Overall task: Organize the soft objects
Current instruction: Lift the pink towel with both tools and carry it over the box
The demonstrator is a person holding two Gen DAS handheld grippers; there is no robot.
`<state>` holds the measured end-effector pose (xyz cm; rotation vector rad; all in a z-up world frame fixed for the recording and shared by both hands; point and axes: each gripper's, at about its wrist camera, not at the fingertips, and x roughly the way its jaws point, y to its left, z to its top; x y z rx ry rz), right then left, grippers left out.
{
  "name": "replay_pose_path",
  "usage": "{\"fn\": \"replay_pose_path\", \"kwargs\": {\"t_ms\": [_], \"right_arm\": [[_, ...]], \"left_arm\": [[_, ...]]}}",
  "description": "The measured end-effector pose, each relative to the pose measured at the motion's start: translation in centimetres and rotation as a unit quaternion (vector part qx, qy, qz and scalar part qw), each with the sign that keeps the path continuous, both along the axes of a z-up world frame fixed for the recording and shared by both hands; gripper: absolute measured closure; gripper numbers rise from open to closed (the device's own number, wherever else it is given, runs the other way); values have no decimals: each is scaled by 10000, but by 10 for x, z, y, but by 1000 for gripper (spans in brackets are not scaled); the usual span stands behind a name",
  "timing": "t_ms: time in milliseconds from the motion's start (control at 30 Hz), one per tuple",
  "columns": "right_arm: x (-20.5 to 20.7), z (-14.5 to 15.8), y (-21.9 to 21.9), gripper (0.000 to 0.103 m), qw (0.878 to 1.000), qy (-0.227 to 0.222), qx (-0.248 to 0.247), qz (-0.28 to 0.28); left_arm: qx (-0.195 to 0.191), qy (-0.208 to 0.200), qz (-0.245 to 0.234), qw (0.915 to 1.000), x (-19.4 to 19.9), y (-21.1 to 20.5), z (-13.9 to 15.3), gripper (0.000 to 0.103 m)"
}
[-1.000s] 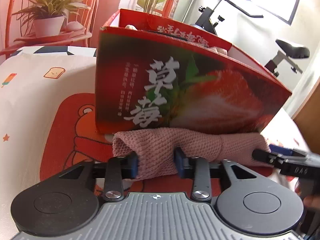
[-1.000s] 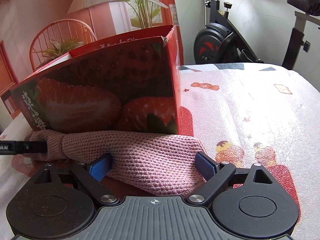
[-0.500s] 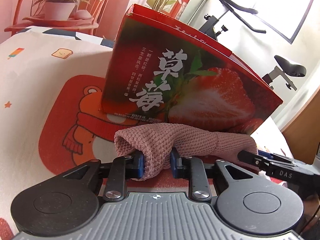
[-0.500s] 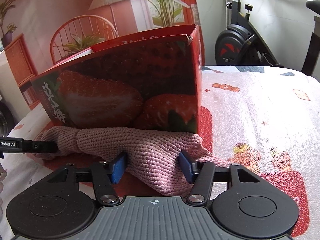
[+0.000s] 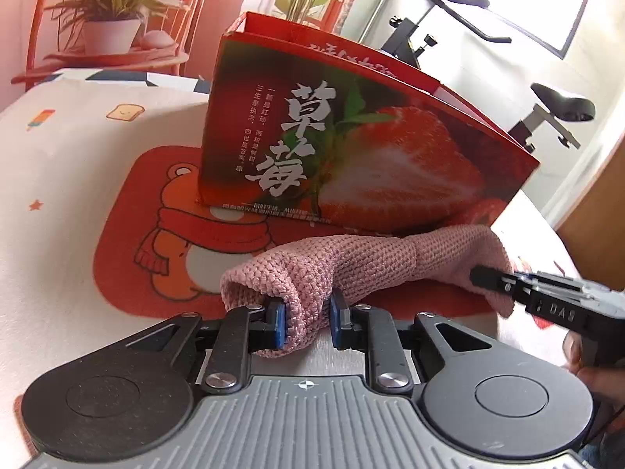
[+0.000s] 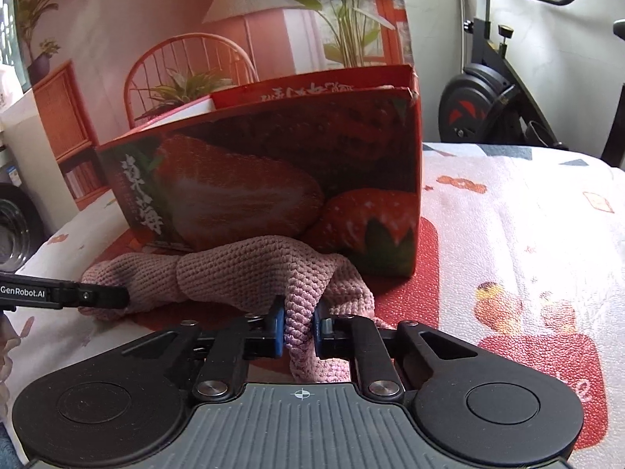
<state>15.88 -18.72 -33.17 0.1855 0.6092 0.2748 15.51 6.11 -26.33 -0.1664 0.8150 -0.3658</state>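
Cartoon-print cloth covered the worktop [image 5: 70, 179], a red bear patch under the strawberry box [image 5: 351, 156] standing in the middle. From the left wrist view the box's long printed face with white characters showed, plus a potted plant [image 5: 105, 27] on a chair behind; the right wrist view gave the box's corner and short end instead, with an exercise bike [image 6: 488, 93] off to the side. Only the right view caught the pink cloth bunched into a tight ridge at its near end.

That pink knitted cloth [image 5: 375, 262] was chunky, ribbed and rolled loosely into a long sausage, lying on the worktop just in front of the box. The left tool [image 5: 306, 322] had just been closing, and its blue pads pinched a fold at one end. The right tool [image 6: 299, 330] had snapped in too, clamped hard on the other end, the cloth strung between the two.
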Motion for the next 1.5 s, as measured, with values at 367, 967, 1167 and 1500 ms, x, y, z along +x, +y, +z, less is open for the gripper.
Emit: {"fn": "replay_pose_path", "kwargs": {"t_ms": [367, 967, 1167, 1500], "right_arm": [[-30, 38, 1, 91, 9979, -618, 190, 33], [26, 139, -19, 91, 9911, -1242, 443, -166], [75, 142, -24, 91, 9939, -957, 388, -390], [131, 98, -10, 91, 9970, 38, 243, -729]], "left_arm": [[10, -789, 98, 9968, -25, 3, 45, 82], [55, -1765, -53, 9843, 30, -17, 148, 82], [166, -1386, -83, 9902, 78, -26, 146, 83], [370, -152, -102, 9991, 139, -43, 98, 83]]}}
